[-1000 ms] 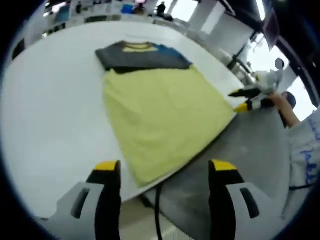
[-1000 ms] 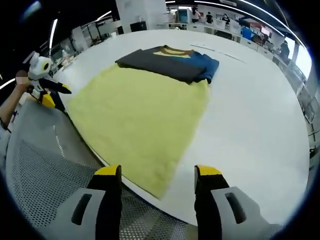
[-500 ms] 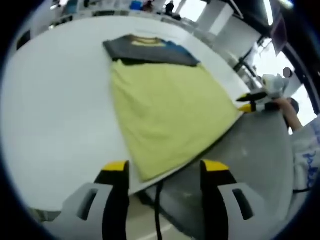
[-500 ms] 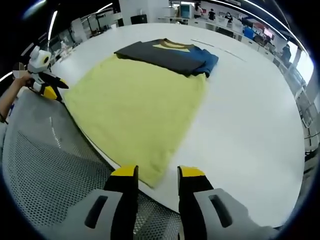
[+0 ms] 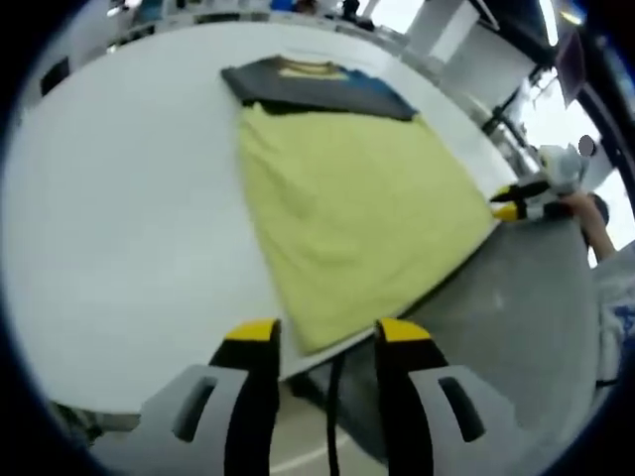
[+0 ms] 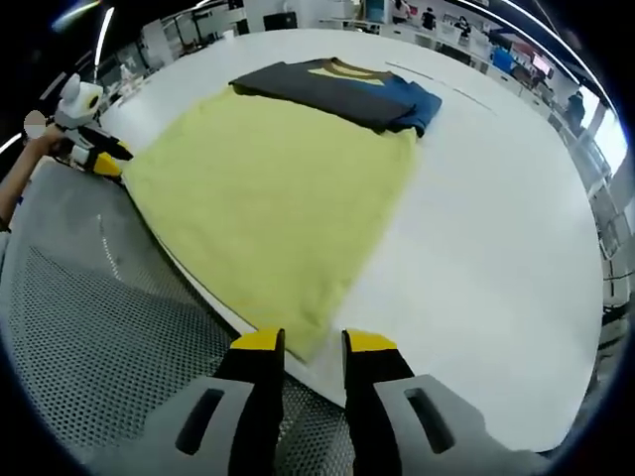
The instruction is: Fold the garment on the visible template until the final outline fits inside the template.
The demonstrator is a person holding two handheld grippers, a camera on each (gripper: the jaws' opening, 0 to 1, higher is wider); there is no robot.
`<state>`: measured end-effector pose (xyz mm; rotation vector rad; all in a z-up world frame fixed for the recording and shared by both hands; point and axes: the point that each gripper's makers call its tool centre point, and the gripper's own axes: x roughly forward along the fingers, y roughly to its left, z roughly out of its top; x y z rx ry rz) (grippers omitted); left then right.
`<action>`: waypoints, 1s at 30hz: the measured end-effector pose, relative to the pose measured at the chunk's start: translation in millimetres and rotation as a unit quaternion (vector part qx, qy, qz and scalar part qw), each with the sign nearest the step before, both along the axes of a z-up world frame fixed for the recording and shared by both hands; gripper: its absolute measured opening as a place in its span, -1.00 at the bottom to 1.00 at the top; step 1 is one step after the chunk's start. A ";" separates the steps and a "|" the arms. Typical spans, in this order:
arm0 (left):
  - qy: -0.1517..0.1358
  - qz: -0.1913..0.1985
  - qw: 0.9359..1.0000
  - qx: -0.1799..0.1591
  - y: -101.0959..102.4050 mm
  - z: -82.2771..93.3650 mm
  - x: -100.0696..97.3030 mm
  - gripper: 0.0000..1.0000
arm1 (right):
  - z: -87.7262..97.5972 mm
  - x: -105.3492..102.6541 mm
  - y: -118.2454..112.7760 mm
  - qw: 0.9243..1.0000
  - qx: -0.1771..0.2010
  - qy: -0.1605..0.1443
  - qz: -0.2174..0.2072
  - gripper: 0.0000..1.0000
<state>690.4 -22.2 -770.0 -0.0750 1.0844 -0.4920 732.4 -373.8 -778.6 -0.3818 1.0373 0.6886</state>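
With the garment [image 6: 278, 188] flat on the white table [image 6: 496, 228], bring your left gripper [image 5: 319, 337] and right gripper [image 6: 306, 343] (both part-open, empty) squarely onto the near hem corners before pinching evenly.

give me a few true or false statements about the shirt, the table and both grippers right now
1. The yellow shirt lies flat on the white table. True.
2. The left gripper already holds a sleeve up in the air. False: nothing is lifted; its jaws sit by the shirt's near corner at the table edge.
3. The shirt's top part is dark, with a blue patch. True.
4. The right gripper hovers over the collar. False: it is at the near hem corner.
5. The shirt is rolled into a ball. False: it is spread out.
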 end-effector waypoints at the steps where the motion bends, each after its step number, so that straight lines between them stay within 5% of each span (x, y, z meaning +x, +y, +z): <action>1: 0.002 0.001 1.000 0.004 0.8 -0.4 -0.6 -0.40 | 0.1 0.7 -0.2 1.000 0.001 -0.001 -0.003 -0.55; 30: 0.016 0.007 0.999 0.033 5.8 -9.4 -6.2 -0.90 | -3.3 0.1 4.4 1.000 0.000 0.006 -0.008 -0.73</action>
